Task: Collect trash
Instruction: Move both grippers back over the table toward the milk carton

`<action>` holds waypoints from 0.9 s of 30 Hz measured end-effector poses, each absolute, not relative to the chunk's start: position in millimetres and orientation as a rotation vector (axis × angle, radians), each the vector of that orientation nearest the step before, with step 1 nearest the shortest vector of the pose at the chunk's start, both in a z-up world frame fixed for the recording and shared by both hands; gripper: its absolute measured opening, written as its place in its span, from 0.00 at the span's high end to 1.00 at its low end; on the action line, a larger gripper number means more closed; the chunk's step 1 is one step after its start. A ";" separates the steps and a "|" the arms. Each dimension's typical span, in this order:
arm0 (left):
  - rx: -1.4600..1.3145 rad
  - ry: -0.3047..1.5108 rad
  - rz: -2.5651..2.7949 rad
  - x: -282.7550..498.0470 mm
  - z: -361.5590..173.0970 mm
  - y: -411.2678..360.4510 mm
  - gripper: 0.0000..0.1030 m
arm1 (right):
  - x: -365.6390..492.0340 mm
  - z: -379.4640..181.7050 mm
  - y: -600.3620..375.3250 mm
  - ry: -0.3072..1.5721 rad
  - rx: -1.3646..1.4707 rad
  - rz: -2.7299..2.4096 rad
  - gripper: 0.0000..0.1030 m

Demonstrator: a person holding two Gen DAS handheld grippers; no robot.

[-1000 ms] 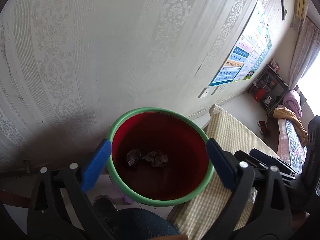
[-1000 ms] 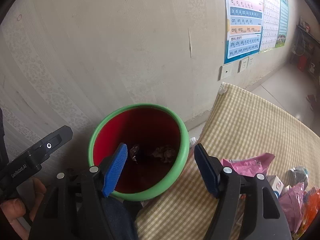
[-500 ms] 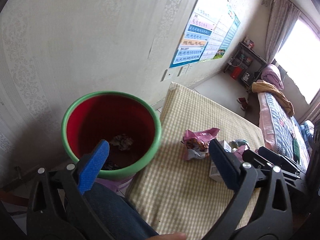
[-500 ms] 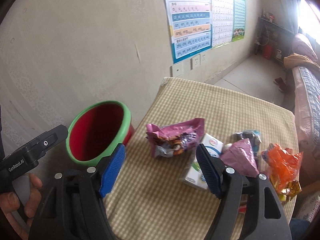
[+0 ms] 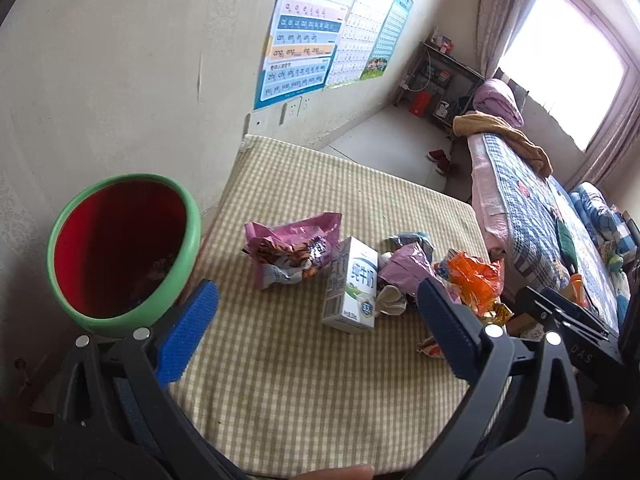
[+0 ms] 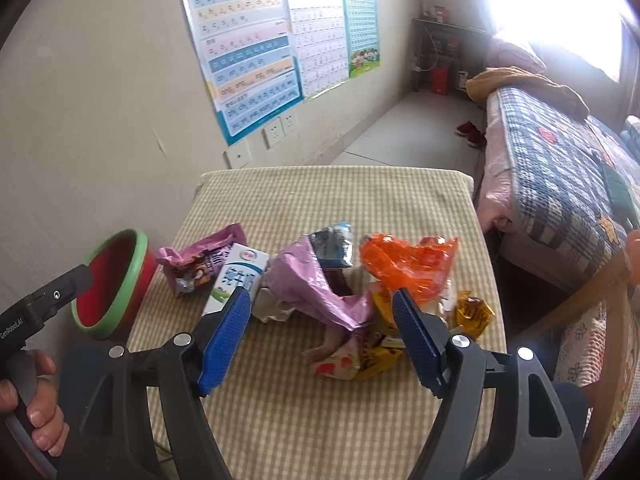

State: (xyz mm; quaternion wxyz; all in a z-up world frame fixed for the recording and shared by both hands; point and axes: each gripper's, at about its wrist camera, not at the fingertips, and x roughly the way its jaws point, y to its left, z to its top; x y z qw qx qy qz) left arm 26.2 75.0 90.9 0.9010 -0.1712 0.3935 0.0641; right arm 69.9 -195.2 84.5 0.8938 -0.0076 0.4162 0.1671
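Observation:
A red bin with a green rim [image 5: 120, 248] [image 6: 114, 284] stands at the table's left edge, crumpled scraps inside. Trash lies in a heap on the checked tablecloth [image 5: 320, 380]: a pink snack bag [image 5: 288, 248] [image 6: 198, 262], a white milk carton [image 5: 354, 284] [image 6: 236, 276], a mauve wrapper [image 6: 316, 284], an orange bag [image 5: 472, 276] [image 6: 408, 264] and small gold and yellow wrappers [image 6: 474, 312]. My left gripper [image 5: 316, 320] is open, empty, hovering in front of the carton. My right gripper [image 6: 322, 320] is open and empty above the mauve wrapper.
A wall with posters [image 6: 248, 52] and sockets runs behind the table. A bed with a patterned quilt [image 6: 560, 152] stands to the right, a shelf [image 5: 436, 76] at the far end. A person's hand [image 6: 28, 396] holds the left gripper's handle.
Both views have swung right from the bin's inside to the table. The trash heap has come into view and the bin now sits at the left. Both grippers stay open.

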 end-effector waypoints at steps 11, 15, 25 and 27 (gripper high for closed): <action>-0.333 0.973 0.091 68.3 33.2 53.7 0.06 | 92.9 69.0 -249.5 0.894 0.035 0.233 0.31; -0.249 1.025 0.079 80.9 14.9 41.5 0.06 | 106.2 55.1 -252.3 0.930 0.042 0.225 0.31; -0.038 1.124 0.073 112.3 -23.1 2.0 0.10 | 139.3 29.2 -250.2 0.984 0.045 0.205 0.31; -0.018 1.139 0.080 115.6 -28.8 -0.7 0.12 | 147.8 23.7 -254.0 0.995 0.057 0.192 0.31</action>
